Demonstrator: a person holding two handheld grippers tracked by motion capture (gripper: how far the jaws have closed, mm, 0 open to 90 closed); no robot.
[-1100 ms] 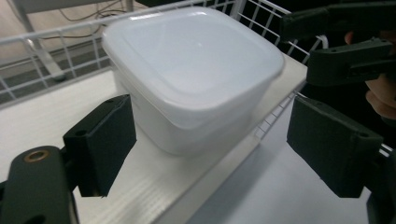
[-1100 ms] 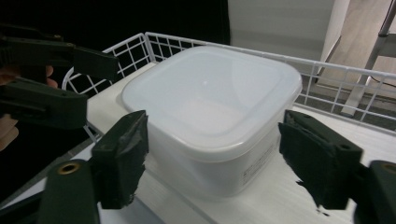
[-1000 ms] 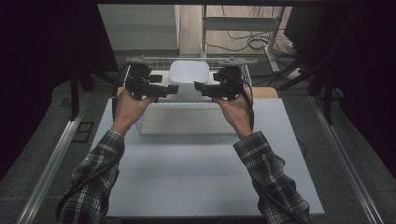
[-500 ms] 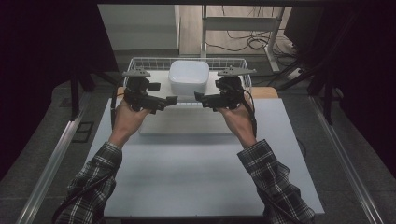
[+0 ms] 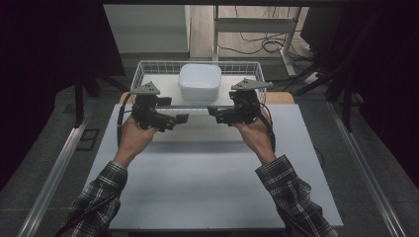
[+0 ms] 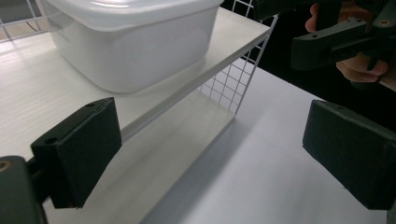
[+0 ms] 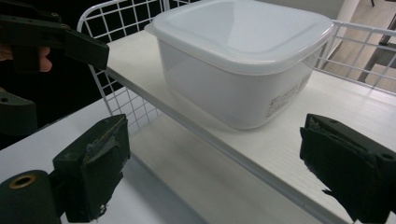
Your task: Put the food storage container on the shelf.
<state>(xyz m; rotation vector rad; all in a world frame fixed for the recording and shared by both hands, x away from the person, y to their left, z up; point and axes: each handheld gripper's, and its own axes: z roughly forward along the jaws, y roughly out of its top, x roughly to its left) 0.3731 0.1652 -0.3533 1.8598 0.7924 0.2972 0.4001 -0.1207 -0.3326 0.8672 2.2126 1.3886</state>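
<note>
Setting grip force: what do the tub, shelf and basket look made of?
Tub: likely translucent white plastic, smooth, soft sheen on its lid.
Shelf: looks like white laminated board, matt, faint grain.
Basket: thin white wire grid, probably coated metal.

I'm holding both grippers, left gripper (image 5: 179, 118) and right gripper (image 5: 213, 111), facing each other before the white container (image 5: 199, 82) sitting in the wire basket (image 5: 148, 65).

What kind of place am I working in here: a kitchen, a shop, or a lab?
Most likely a lab or recording rig, not a kitchen: a bare white table framed by metal rails, loose cables on the floor behind, and one white lidded container staged on a wire-sided shelf.
</note>
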